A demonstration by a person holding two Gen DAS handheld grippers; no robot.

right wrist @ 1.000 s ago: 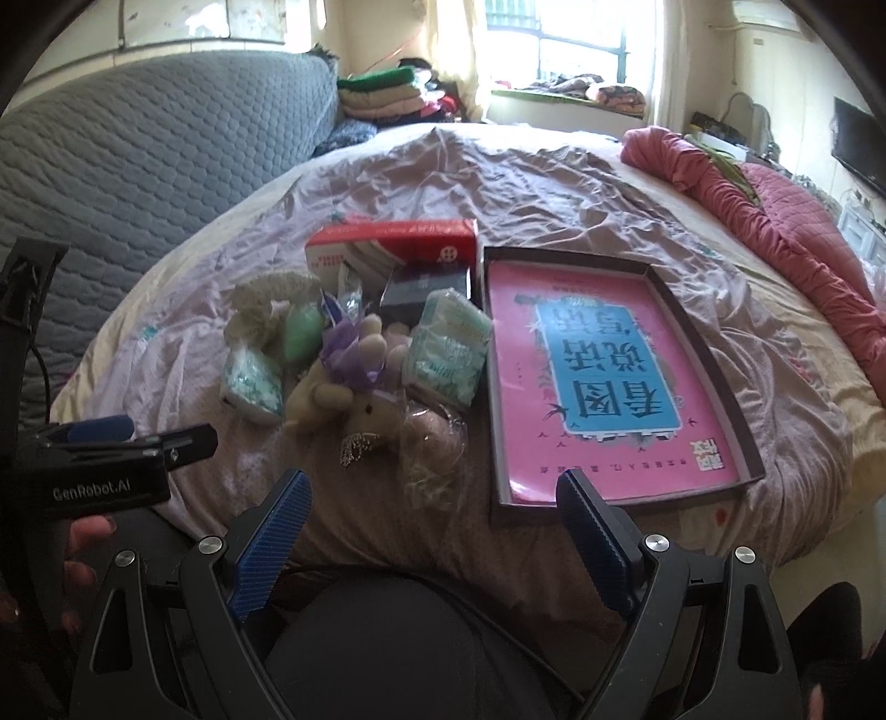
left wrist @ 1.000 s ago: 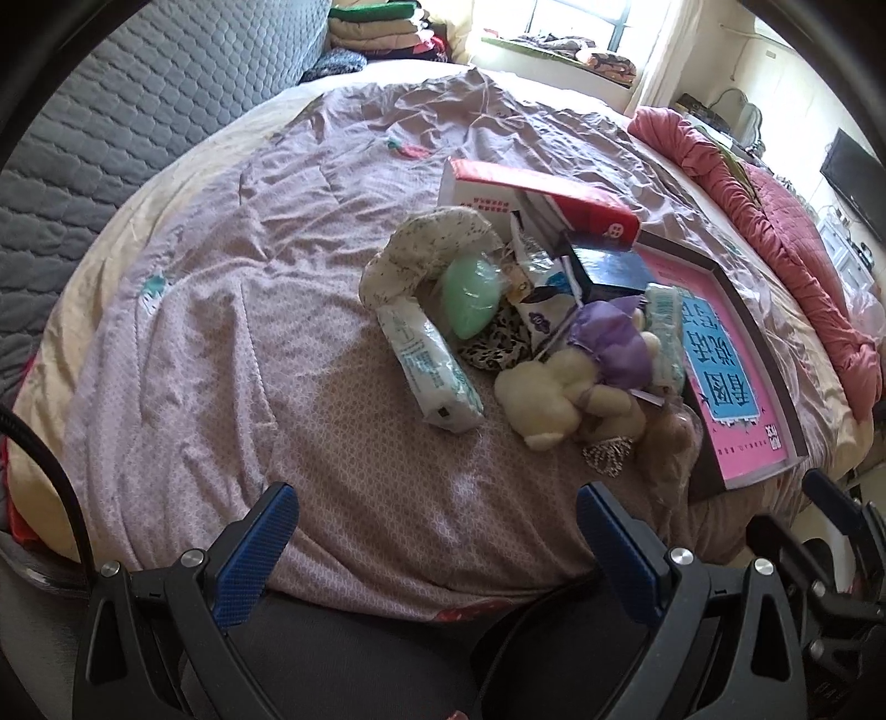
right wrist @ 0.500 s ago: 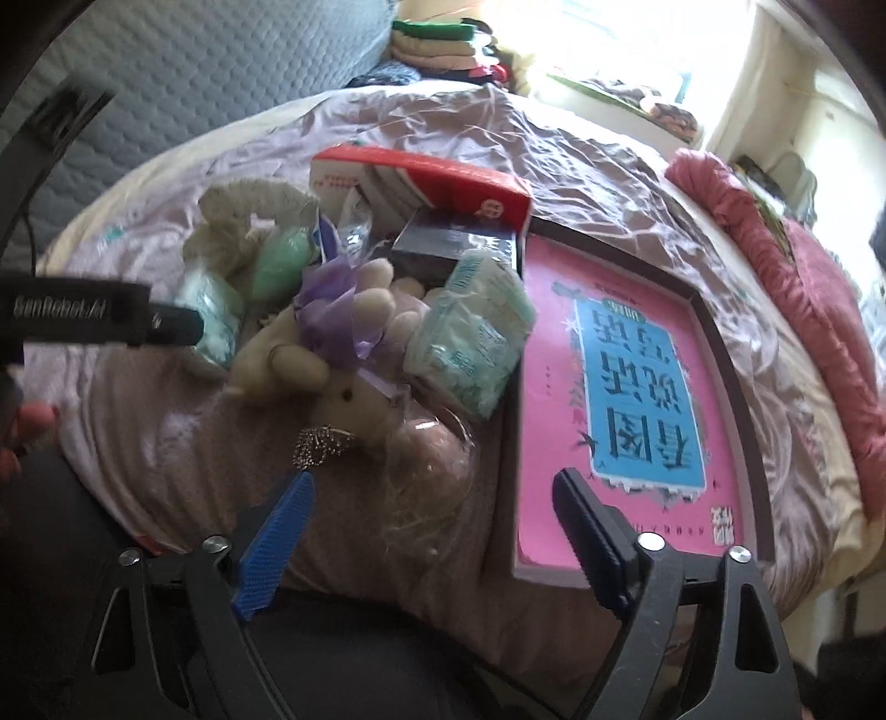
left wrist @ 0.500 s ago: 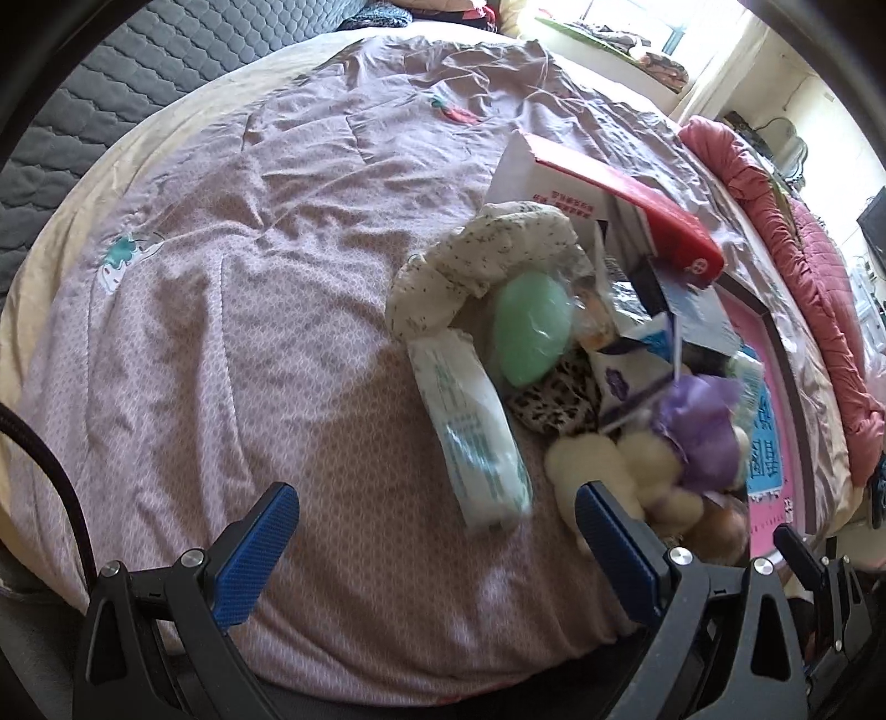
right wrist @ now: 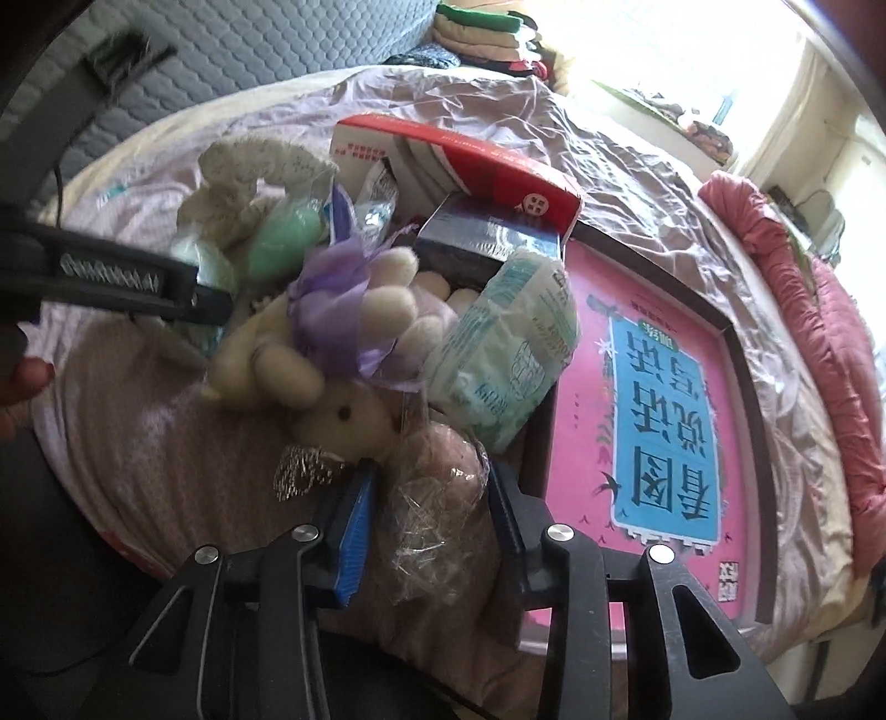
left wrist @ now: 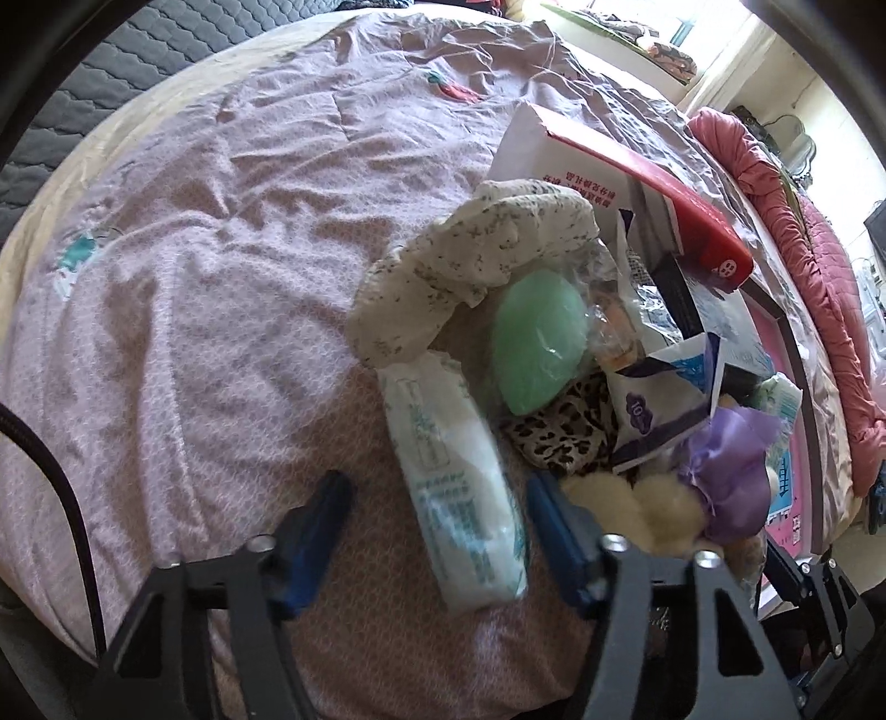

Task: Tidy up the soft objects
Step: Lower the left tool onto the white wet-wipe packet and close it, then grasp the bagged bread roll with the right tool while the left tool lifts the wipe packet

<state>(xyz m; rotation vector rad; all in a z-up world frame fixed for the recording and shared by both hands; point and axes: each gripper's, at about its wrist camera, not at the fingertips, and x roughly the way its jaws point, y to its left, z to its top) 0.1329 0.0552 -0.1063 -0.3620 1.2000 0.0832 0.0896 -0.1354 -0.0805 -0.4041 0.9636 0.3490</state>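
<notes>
On the lilac quilt lies a pile of soft things. My left gripper points down at a white tissue pack with teal print. Its jaws are closing with the pack between them, and a gap still shows on the left side. My right gripper is closing around a pink bundle in crinkly clear wrap, and both pads meet the wrap. Just beyond it lies a cream plush toy with a purple ribbon. A green soft oval, a floral cloth and a leopard-print cloth lie near the tissue pack.
A red and white box, a dark blue box and a second tissue pack sit in the pile. A pink and blue book in a dark frame lies to the right, with a red blanket past it. A grey quilted headboard stands behind.
Both grippers came down closer to the pile and their jaws narrowed. The left now straddles the tissue pack and the right has closed in on the wrapped pink bundle.
</notes>
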